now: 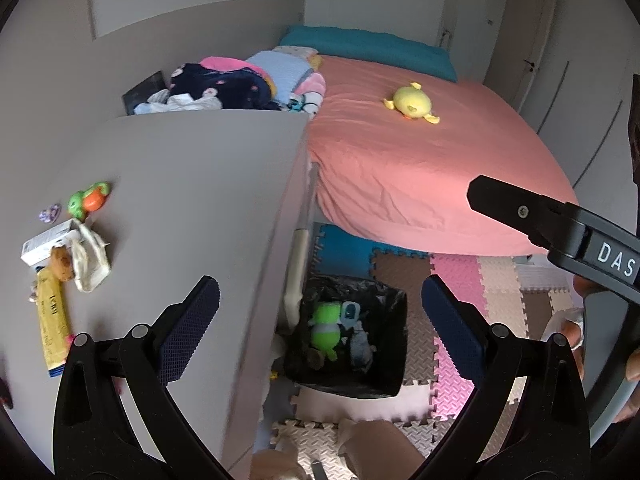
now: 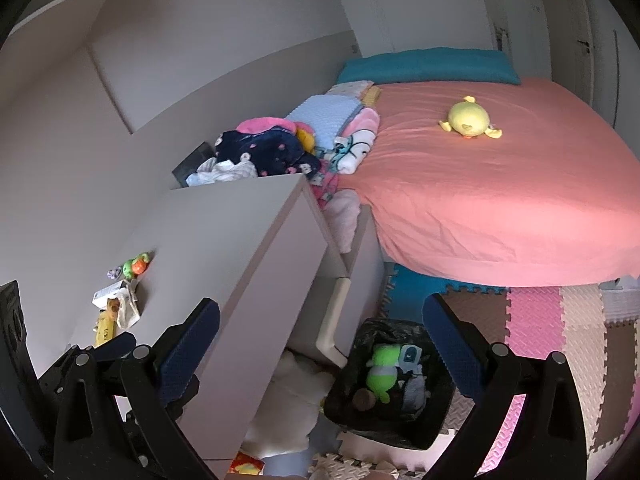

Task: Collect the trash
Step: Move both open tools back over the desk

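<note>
- We're holding both sets of fingers wide apart w/ nothing between them: left gripper and right gripper are both hanging over the lined bin.
- Bin is sitting on the floor just below and between the fingers; green plush and other bits are already lying inside.
- Remaining trash — crumpled cloth, yellow packet, small box — is lying on the table, well off to the left of the left fingers.
- Risk: we're reaching across w/ open fingers and could be clipping the table edge, or sweeping the orange-green toy near the trash.
- Limp cloth may be slipping out of a shallow pinch.
</note>
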`<state>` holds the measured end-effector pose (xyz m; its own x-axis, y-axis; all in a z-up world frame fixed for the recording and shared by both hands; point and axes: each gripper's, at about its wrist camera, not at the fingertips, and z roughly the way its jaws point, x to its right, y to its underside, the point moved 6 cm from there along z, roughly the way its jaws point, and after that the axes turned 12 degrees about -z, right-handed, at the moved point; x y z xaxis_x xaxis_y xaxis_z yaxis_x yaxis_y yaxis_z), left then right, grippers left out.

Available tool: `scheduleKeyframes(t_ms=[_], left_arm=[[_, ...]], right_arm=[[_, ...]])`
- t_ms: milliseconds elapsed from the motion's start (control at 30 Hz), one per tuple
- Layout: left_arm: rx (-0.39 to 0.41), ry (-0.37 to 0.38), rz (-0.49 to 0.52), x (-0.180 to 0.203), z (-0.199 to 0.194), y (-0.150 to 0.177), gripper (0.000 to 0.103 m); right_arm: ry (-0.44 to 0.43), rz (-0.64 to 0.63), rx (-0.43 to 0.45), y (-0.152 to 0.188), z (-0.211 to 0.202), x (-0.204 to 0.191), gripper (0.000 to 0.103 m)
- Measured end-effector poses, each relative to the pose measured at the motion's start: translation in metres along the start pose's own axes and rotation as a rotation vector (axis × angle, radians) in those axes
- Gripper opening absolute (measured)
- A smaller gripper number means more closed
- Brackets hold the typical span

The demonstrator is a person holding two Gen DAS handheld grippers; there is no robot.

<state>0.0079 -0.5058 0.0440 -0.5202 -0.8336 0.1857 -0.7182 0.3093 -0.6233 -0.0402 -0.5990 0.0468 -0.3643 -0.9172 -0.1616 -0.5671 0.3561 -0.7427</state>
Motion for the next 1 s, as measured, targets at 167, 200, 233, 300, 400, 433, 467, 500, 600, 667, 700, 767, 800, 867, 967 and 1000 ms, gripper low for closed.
scheduleKeyframes(t_ms=[167, 200, 233, 300, 400, 433, 467, 500, 600, 667, 700, 767, 800, 867, 967, 1000], left_arm=[[0.008, -0.046, -0.046, -0.044, -0.009, -0.001, 0.098], [0.01, -0.054, -0.056, -0.052, -0.01, 0.0, 0.098], [0.011, -0.061, -0.068, -0.061, -0.013, 0.0, 0.098], [0.015, -0.079, -0.097, -0.084, -0.019, 0.0, 0.098], [0.026, -0.117, -0.135, -0.119, -0.031, 0.005, 0.098], [0.029, -0.125, -0.143, -0.127, -0.033, 0.007, 0.098], [0.035, -0.144, -0.157, -0.142, -0.039, 0.009, 0.098], [0.041, -0.16, -0.17, -0.154, -0.044, 0.012, 0.098], [0.06, -0.209, -0.23, -0.197, -0.061, 0.019, 0.098], [0.068, -0.239, -0.276, -0.227, -0.072, 0.025, 0.098], [0.072, -0.253, -0.302, -0.241, -0.078, 0.028, 0.098], [0.081, -0.275, -0.349, -0.266, -0.089, 0.034, 0.098], [0.085, -0.289, -0.374, -0.28, -0.096, 0.038, 0.098], [0.092, -0.315, -0.414, -0.304, -0.107, 0.044, 0.098], [0.108, -0.349, -0.464, -0.332, -0.124, 0.054, 0.098], [0.112, -0.359, -0.477, -0.339, -0.127, 0.056, 0.098]], right_arm=[[-0.021, -0.057, -0.019, 0.0, 0.015, -0.04, 0.101], [-0.029, -0.072, -0.022, 0.0, 0.019, -0.051, 0.101], [-0.036, -0.08, -0.025, 0.0, 0.021, -0.057, 0.101], [-0.053, -0.096, -0.033, 0.0, 0.027, -0.074, 0.101], [-0.076, -0.129, -0.041, 0.001, 0.034, -0.103, 0.101], [-0.09, -0.142, -0.045, 0.002, 0.037, -0.115, 0.101], [-0.104, -0.154, -0.049, 0.003, 0.039, -0.126, 0.101], [-0.114, -0.167, -0.053, 0.004, 0.041, -0.137, 0.101], [-0.154, -0.218, -0.067, 0.009, 0.047, -0.174, 0.101], [-0.184, -0.248, -0.08, 0.015, 0.05, -0.197, 0.101], [-0.202, -0.268, -0.088, 0.019, 0.052, -0.211, 0.101], [-0.232, -0.303, -0.105, 0.026, 0.056, -0.234, 0.101], [-0.247, -0.32, -0.115, 0.031, 0.057, -0.244, 0.101], [-0.268, -0.348, -0.135, 0.038, 0.061, -0.263, 0.101], [-0.283, -0.397, -0.166, 0.05, 0.069, -0.287, 0.101], [-0.283, -0.412, -0.175, 0.054, 0.071, -0.294, 0.101]])
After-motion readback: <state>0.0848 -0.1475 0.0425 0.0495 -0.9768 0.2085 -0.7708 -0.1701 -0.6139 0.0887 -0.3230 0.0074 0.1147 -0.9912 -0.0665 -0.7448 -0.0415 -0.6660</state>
